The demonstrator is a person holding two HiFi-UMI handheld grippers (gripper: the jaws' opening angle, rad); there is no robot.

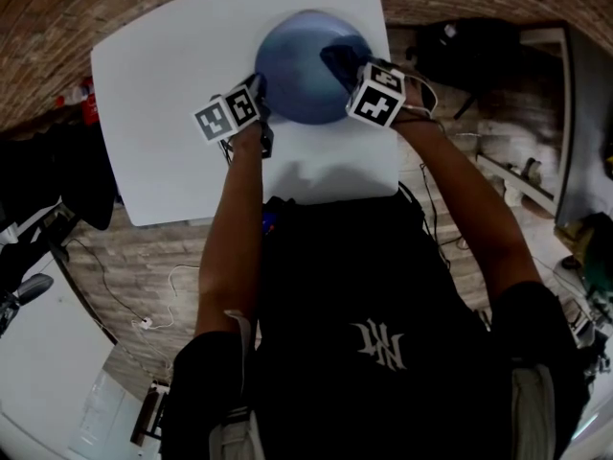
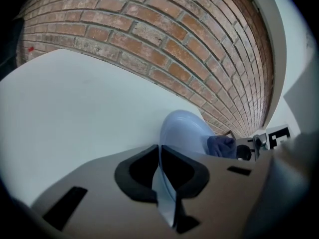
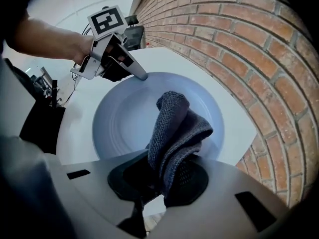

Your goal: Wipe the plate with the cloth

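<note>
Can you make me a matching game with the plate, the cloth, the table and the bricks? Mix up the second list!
1 plate
2 cloth
3 table
4 bricks

A reddish-brown
B held in the right claw
C white
D rim pinched by the left claw

Pairs: 1-D, 2-B, 3-C, 4-A

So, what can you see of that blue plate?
The plate is round, pale blue and smooth, like glazed ceramic, with a broad rim around a shallow well. It rests on the white table, close to its far edge. The left gripper is shut on its rim, and the right gripper holds a dark folded cloth over its well; contact there is unclear.
</note>
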